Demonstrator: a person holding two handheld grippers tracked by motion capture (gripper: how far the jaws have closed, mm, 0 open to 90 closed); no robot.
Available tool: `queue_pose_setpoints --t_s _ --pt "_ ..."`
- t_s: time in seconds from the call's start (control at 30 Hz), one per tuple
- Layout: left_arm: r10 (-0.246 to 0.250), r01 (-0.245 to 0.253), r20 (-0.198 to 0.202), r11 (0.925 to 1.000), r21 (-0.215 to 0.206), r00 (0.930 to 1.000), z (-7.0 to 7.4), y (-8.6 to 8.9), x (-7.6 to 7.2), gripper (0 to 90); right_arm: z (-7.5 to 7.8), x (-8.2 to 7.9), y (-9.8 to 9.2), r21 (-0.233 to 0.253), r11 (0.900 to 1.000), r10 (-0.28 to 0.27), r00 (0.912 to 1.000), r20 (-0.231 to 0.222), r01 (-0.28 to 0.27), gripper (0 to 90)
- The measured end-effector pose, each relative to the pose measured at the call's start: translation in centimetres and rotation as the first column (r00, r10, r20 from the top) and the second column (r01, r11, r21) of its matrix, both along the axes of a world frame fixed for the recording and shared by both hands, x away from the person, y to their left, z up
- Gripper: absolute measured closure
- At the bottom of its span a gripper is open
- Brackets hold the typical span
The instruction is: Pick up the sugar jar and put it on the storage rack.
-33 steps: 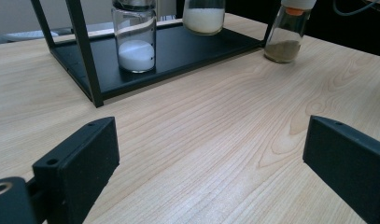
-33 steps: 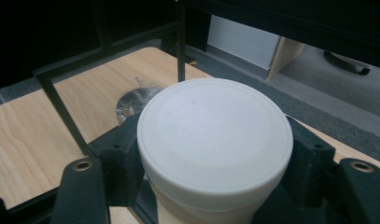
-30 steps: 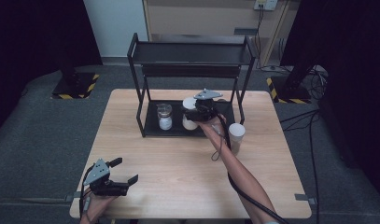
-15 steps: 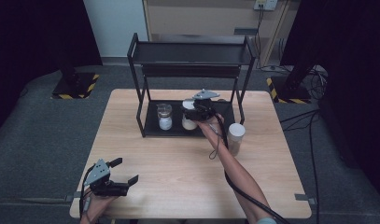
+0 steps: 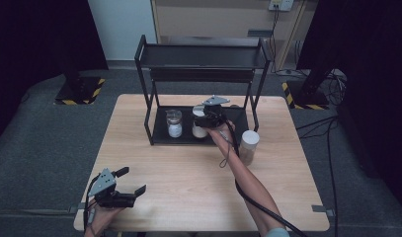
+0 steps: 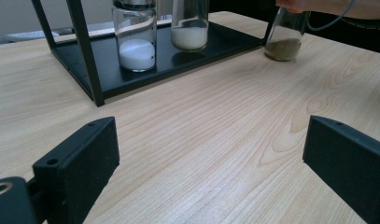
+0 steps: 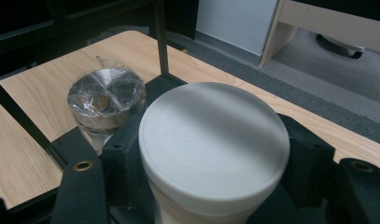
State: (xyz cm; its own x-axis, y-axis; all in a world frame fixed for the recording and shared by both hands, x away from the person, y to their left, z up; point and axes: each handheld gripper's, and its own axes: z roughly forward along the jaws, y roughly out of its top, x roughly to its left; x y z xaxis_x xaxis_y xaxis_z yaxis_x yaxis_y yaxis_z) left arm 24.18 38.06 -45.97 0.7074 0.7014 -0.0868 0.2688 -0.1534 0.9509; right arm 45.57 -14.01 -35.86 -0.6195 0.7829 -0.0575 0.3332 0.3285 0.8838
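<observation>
On the rack's [image 5: 159,136] bottom shelf the right gripper [image 5: 204,120] stays clamped on the white-lidded jar [image 7: 214,144], jaws pinching it just below the lid, beside the clear-topped jar [image 5: 174,123]; nothing there has shifted. Near the table's [image 5: 188,187] front edge, the left gripper [image 5: 132,182] has hardly moved, jaws spread wide.

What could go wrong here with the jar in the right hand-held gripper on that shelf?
The right hand-held gripper clamps the white-lidded jar just below its lid, so it could tip or slip. The foil-capped jar stands close beside it and could get knocked. The rack post nearby could catch the jaws.
</observation>
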Motion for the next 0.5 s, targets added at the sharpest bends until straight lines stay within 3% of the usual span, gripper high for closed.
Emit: queue_pose_setpoints --t_s 0.5 --pt "0.0 0.0 0.0 1.0 -0.001 1.0 -0.01 0.01 -0.01 2.7 -0.69 0.27 -0.05 -0.003 1.0 -0.011 0.9999 -0.008 0.011 33.5"
